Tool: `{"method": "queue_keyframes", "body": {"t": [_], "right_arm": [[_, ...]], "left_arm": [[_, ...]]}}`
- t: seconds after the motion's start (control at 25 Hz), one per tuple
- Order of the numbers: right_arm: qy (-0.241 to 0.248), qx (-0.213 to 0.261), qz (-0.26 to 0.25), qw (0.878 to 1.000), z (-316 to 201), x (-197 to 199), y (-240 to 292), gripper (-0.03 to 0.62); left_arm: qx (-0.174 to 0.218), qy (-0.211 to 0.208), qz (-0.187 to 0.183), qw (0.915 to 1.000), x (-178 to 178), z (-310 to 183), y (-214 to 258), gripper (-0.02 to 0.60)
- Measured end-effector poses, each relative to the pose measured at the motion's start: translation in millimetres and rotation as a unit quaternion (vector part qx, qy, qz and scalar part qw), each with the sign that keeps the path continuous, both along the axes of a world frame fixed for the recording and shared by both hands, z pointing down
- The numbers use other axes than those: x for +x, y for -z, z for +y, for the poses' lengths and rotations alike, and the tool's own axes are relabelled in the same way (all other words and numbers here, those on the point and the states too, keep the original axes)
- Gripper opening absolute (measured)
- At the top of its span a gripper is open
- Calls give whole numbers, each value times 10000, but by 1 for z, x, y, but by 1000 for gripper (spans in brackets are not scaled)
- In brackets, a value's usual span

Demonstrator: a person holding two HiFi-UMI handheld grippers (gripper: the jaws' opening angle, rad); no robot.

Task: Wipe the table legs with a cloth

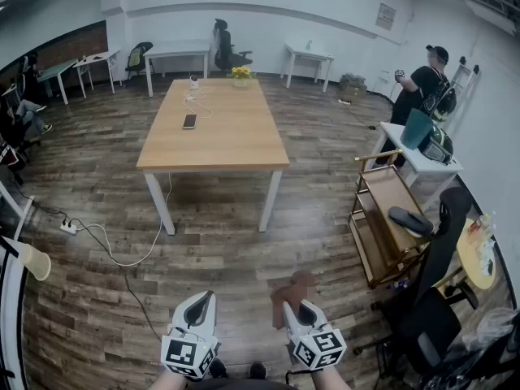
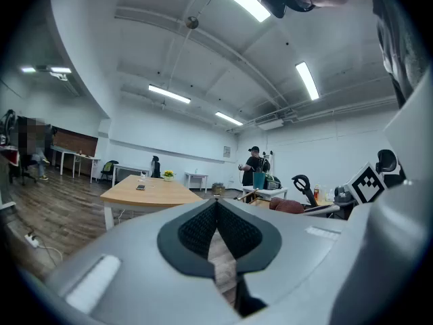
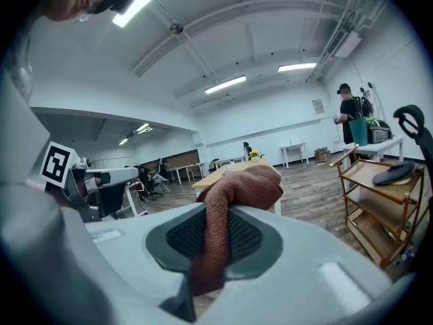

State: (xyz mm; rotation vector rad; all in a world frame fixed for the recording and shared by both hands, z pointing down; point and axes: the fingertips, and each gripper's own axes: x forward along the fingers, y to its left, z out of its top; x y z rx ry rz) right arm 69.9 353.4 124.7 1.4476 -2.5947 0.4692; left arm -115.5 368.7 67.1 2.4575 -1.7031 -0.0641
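Closest in, the right gripper (image 1: 302,307) is clenching a brown cloth (image 1: 291,289), and its own view is showing the fabric pinched between both pads and bunching up above the jaws (image 3: 243,181). Beside it, to its left, the left gripper (image 1: 203,299) is riding along with its jaw tips pressed together and nothing between them. Only floorboards are showing through the slit lower down (image 2: 216,205).

Both grippers are pointing forward across open wooden floor. The wooden table (image 1: 219,136) is standing well ahead of them, with a phone (image 1: 189,121) lying on its top. Its two near white legs are facing the grippers: the near-left leg (image 1: 160,203) is sitting ahead of the left gripper and a little to its left, and the near-right leg (image 1: 269,200) is almost straight ahead of the right gripper.

By my reading, this is the approach. The cloth is in hand, no leg is being touched, and the wiping is not yet begun. The next move is calling for closing the gap to the table and getting low. Then the cloth goes against a leg, probably the near-right one, to be stroked along its length. A white cable (image 1: 122,258) is trailing over the floor ahead of the left gripper, near the near-left leg, so that side is wanting care. A wooden cart (image 1: 382,218) is standing off to the right of the right gripper.
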Motion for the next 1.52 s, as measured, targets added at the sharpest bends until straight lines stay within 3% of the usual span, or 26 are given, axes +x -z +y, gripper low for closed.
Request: {"method": "queue_keyframes", "body": {"t": [0.64, 1.0, 1.2, 1.52], "right_arm": [[486, 18, 372, 9981, 7, -44, -8, 57], [196, -332, 473, 9981, 0, -50, -25, 58], [171, -425, 530, 9975, -2, -58, -30, 60], [250, -636, 517, 9963, -55, -47, -54, 60]], "left_arm": [[-146, 174, 126, 9997, -34, 0, -11, 18], [-187, 143, 271, 9994, -55, -3, -18, 18], [-87, 162, 100, 9998, -71, -13, -15, 18], [-148, 260, -20, 9996, -60, -60, -26, 19]]}}
